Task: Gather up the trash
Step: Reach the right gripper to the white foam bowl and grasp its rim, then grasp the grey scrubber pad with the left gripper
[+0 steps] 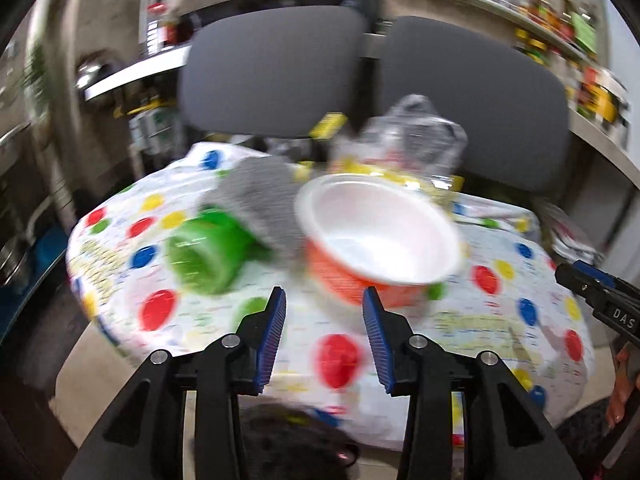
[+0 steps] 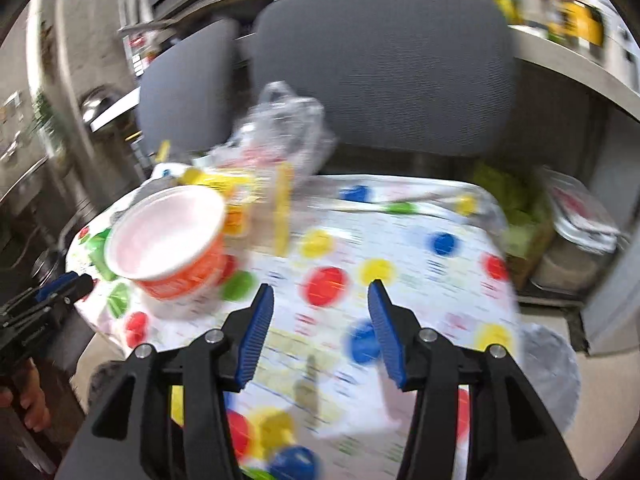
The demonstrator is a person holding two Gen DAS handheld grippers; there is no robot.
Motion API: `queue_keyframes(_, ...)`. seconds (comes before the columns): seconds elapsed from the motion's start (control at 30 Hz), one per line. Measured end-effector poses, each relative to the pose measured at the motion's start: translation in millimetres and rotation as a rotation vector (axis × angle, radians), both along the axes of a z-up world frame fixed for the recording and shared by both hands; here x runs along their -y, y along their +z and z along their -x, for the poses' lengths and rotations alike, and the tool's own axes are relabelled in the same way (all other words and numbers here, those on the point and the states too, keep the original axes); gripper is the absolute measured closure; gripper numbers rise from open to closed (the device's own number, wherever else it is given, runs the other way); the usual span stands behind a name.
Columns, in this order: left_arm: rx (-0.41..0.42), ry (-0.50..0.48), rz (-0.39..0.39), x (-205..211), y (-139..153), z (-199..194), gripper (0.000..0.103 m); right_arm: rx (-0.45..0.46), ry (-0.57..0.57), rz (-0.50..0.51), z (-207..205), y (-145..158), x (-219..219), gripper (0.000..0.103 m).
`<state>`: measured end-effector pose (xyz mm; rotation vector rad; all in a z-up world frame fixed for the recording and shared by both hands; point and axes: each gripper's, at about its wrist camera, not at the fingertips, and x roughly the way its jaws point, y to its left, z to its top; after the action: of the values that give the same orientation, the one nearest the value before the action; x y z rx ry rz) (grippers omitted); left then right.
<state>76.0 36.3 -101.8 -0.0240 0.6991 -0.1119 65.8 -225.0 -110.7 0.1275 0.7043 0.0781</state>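
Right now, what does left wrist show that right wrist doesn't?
Left wrist only: green plastic cup on its side, grey cloth behind it. Right wrist only: round grey mat past the table's right edge. Both: orange paper bowl with white inside, crumpled clear plastic bag, polka-dot tablecloth. Left gripper and right gripper are open.

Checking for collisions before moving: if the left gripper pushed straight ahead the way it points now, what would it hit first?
Most likely the orange bowl, which lies just ahead of the open left gripper, slightly right of centre. The green cup sits off to the left. Blur makes depth uncertain.
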Motion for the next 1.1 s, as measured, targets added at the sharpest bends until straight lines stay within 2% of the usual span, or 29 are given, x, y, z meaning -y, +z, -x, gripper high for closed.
queue_keyframes(0.13, 0.000, 0.057, 0.023, -26.8, -4.1, -9.5, 0.061, -0.028, 0.065, -0.021, -34.3, 0.3, -35.8, 0.054)
queue_keyframes(0.3, -0.009, 0.087, 0.036, -48.7, -15.6, -19.1, 0.061, -0.050, 0.077, -0.005, -69.0, -5.1, -64.5, 0.054)
queue_keyframes(0.57, -0.013, 0.108, 0.078, -67.0, -21.9, -24.6, 0.061, -0.137, 0.078, -0.037, -104.6, -22.5, -81.6, 0.056)
queue_keyframes(0.6, -0.013, 0.111, 0.082, -69.0, -21.4, -24.3, 0.061, -0.151, 0.078, -0.048, -106.9, -24.4, -82.6, 0.059)
queue_keyframes(0.63, -0.013, 0.111, 0.084, -70.1, -20.9, -24.2, 0.061, -0.162, 0.078, -0.054, -107.5, -25.5, -83.2, 0.074)
queue_keyframes(0.67, -0.014, 0.109, 0.086, -70.5, -20.4, -24.4, 0.061, -0.166, 0.076, -0.055, -106.6, -25.6, -83.6, 0.083)
queue_keyframes(0.73, -0.011, 0.103, 0.090, -69.2, -18.2, -24.2, 0.061, -0.147, 0.069, -0.050, -99.6, -20.7, -81.8, 0.093)
queue_keyframes(0.83, -0.003, 0.077, 0.096, -60.3, -13.5, -26.3, 0.061, -0.109, 0.061, -0.051, -88.4, -11.7, -71.2, 0.096)
queue_keyframes(1.1, -0.027, 0.047, 0.103, -22.6, -17.4, -60.5, 0.062, -0.009, -0.036, 0.047, -35.1, 12.8, -16.8, 0.097)
